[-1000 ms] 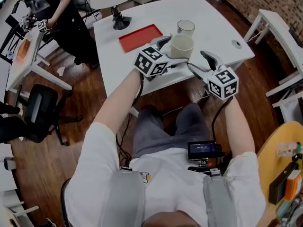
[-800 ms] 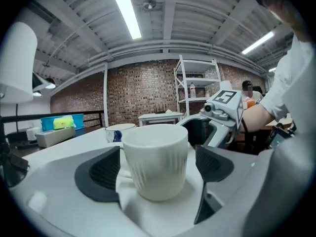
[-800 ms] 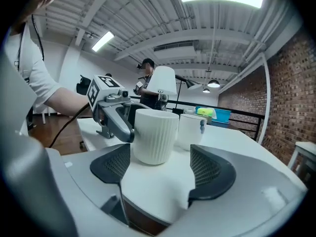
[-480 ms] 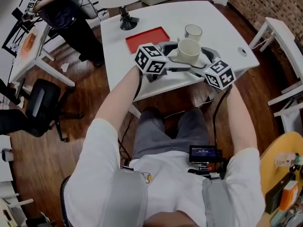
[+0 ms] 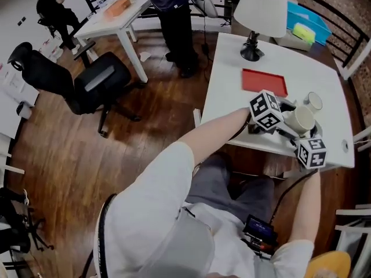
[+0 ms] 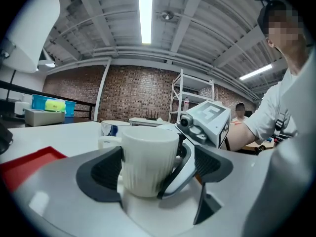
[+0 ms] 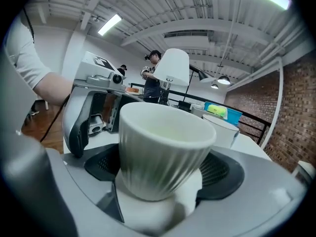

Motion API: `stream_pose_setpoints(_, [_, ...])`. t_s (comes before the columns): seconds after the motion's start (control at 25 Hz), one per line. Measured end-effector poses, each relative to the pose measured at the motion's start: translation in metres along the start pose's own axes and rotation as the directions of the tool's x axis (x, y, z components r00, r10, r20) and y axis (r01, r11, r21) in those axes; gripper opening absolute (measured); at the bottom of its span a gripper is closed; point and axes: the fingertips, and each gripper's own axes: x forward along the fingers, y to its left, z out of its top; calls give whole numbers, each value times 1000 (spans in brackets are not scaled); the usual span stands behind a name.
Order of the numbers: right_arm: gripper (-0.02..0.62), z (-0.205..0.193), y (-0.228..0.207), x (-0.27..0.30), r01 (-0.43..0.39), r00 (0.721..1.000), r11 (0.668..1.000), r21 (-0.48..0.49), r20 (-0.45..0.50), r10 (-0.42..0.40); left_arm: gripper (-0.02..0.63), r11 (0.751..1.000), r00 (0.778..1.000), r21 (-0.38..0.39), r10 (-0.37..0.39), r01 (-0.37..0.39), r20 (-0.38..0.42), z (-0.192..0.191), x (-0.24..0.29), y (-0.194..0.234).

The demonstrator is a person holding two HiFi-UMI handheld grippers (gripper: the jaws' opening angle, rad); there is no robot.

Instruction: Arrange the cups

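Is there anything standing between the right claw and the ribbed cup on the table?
Nothing visible does. The ribbed cup stands between the jaws of the right claw, which have just been opening. The left claw brackets the same cup from the other side.

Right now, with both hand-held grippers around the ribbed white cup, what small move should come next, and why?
Probably close the right hand-held gripper on the ribbed white cup. Its jaws have just been opening and now stand wide on either side of the cup without pressing it. One jaw of the left hand-held gripper also stands clear, so nothing seems to grip it.
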Motion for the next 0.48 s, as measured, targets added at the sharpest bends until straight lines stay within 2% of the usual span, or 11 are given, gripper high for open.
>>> stream_pose_setpoints(0.48, [472,15,20,11,-45,999,999,14,16,45,459,999,998,-14,47,-46,41,-1,-28,0])
